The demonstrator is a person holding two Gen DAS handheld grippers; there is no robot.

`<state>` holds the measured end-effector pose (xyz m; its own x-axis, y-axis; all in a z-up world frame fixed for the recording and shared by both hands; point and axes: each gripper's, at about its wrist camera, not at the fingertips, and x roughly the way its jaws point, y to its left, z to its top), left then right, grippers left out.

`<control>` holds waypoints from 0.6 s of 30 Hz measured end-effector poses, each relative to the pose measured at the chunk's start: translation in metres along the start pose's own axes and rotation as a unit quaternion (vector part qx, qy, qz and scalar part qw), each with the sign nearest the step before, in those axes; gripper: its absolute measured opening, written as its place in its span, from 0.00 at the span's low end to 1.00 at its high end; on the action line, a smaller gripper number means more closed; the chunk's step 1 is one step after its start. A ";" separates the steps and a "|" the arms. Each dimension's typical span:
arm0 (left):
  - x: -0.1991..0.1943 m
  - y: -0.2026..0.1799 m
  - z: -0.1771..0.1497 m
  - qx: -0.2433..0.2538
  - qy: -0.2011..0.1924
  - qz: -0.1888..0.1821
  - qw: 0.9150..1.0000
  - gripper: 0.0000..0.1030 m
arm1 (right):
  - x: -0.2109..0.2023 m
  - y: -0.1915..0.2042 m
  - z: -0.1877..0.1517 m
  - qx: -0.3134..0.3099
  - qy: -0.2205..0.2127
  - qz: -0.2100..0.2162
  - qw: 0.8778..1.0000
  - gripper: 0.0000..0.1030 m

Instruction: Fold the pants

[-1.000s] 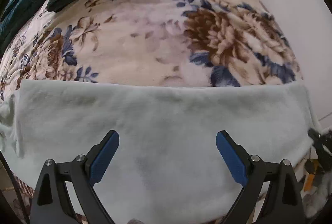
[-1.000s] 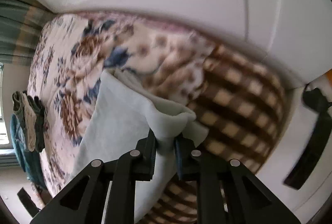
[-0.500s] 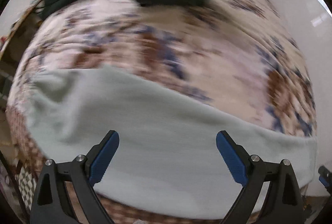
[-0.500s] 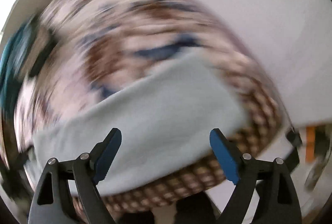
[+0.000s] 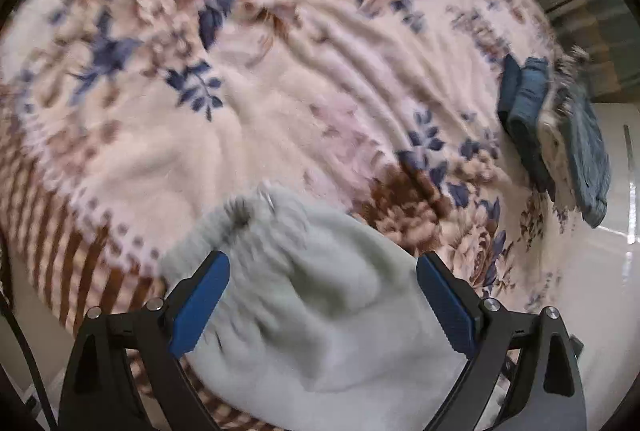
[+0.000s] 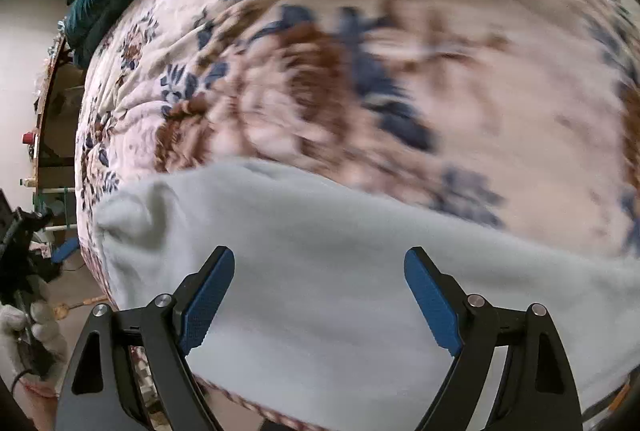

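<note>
Both jaws gape: our left hand-held gripper (image 5: 322, 305) and right hand-held gripper (image 6: 318, 301) hover empty over the pale pants (image 6: 340, 243), spread just ahead on the bed (image 6: 400, 51). We risk pinching one fleece layer only, skewing the fold.

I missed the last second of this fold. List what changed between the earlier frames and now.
The right hand-held gripper, shut on a lifted corner of the pale pants a second ago, let go and now hangs open over them. The pants lie flat on the floral blanket. Both cameras swung round. The left hand-held gripper stayed open, holding nothing.
</note>
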<state>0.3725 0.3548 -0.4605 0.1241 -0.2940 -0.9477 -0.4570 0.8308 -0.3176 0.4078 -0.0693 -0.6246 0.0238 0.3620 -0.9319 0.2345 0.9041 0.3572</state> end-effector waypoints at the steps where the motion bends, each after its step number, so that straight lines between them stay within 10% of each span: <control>1: 0.015 0.008 0.013 -0.009 0.031 -0.016 0.999 0.93 | 0.011 0.016 0.015 0.004 0.005 0.001 1.000 0.87; 7: 0.076 0.008 0.036 -0.006 0.140 -0.067 0.988 0.88 | 0.046 0.049 0.057 0.013 0.034 -0.015 0.999 0.87; 9: 0.080 -0.004 0.034 0.036 0.131 -0.038 0.990 0.37 | 0.052 0.052 0.067 0.013 0.044 -0.022 0.999 0.87; 18: 0.028 0.008 -0.007 0.099 0.056 0.001 0.994 0.31 | 0.075 0.028 0.089 0.037 0.124 0.063 0.990 0.69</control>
<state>0.3664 0.3500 -0.4898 0.0197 -0.3345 -0.9422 -0.2744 0.9044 -0.3269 0.5026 -0.0368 -0.6904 -0.1804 0.5229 -0.8331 0.3146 0.8332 0.4548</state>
